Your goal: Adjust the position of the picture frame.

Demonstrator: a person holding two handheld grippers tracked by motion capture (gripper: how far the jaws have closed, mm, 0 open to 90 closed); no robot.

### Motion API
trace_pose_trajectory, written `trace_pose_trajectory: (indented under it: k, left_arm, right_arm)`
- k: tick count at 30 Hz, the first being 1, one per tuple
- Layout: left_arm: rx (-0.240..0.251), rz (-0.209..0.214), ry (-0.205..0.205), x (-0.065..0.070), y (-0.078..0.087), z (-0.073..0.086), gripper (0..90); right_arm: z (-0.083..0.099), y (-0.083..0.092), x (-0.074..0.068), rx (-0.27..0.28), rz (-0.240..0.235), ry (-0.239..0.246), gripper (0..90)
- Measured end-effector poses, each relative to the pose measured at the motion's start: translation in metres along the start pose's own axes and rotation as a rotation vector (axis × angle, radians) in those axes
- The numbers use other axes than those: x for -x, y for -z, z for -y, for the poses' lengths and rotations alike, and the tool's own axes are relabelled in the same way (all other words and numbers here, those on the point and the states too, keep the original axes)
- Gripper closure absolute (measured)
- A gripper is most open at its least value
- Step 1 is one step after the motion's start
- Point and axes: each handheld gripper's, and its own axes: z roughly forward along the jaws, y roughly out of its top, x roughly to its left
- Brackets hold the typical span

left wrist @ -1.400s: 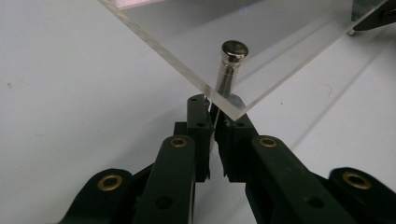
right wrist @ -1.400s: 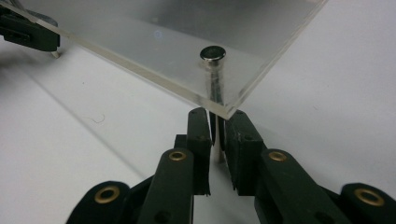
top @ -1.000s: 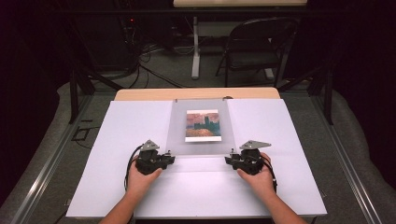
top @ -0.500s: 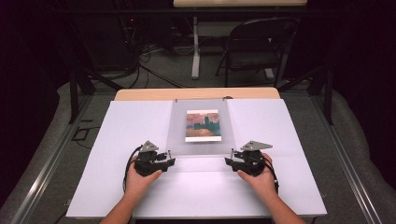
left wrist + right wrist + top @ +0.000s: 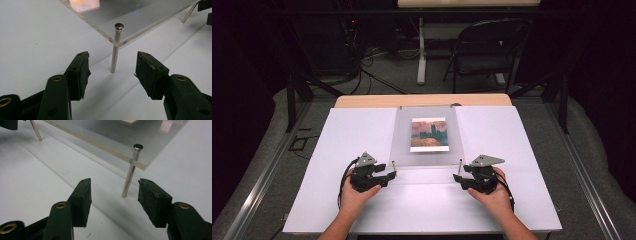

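Observation:
A clear acrylic sheet [image 5: 402, 145] stands on thin metal posts over a small painting print [image 5: 429, 134] at the middle of the white table. My left gripper [image 5: 391, 175] lies at the sheet's front left corner, jaws open. Its post [image 5: 115, 50] stands just ahead of the gap between the pads [image 5: 83, 72], untouched. My right gripper [image 5: 458, 178] is open at the front right corner, with that post [image 5: 130, 172] just beyond its pads [image 5: 150, 197]. Both pairs of jaws have just been opening, with nothing gripped.
The white board [image 5: 337, 150] covers a wooden table whose back edge [image 5: 422, 100] shows. A folding chair [image 5: 484, 50] and floor cables [image 5: 377, 60] lie beyond it. The other gripper [image 5: 206, 10] and the far post [image 5: 188, 13] show in the left gripper view.
Both grippers' jaws have spread wider at the sheet's front corners. The hands and the sheet have stayed where they were.

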Motion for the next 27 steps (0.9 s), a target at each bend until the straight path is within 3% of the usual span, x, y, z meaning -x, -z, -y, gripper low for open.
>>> trace_pose_trajectory:
  k: [5,9,14,22,27]
  left_arm:
    - [-0.001,-0.024,-0.01,0.0,0.009,0.005,42.8]
    - [0.001,-0.03,-0.014,-0.001,0.017,0.01,40.6]
    - [0.014,-0.034,0.003,-0.003,0.024,0.015,38.9]
    - [0.021,-0.035,0.027,-0.004,0.03,0.017,39.0]
    - [0.03,-0.031,0.025,-0.003,0.03,0.016,38.9]
  right_arm:
    - [0.003,0.007,0.002,-0.02,0.002,-0.003,40.3]
    - [0.007,0.015,0.004,-0.003,0.021,0.019,38.3]
    - [0.011,0.026,0.002,0.013,0.014,0.003,37.7]
    - [0.017,0.041,0.0,0.031,0.028,0.02,38.0]
    - [0.017,0.043,0.006,0.039,0.039,-0.012,38.2]
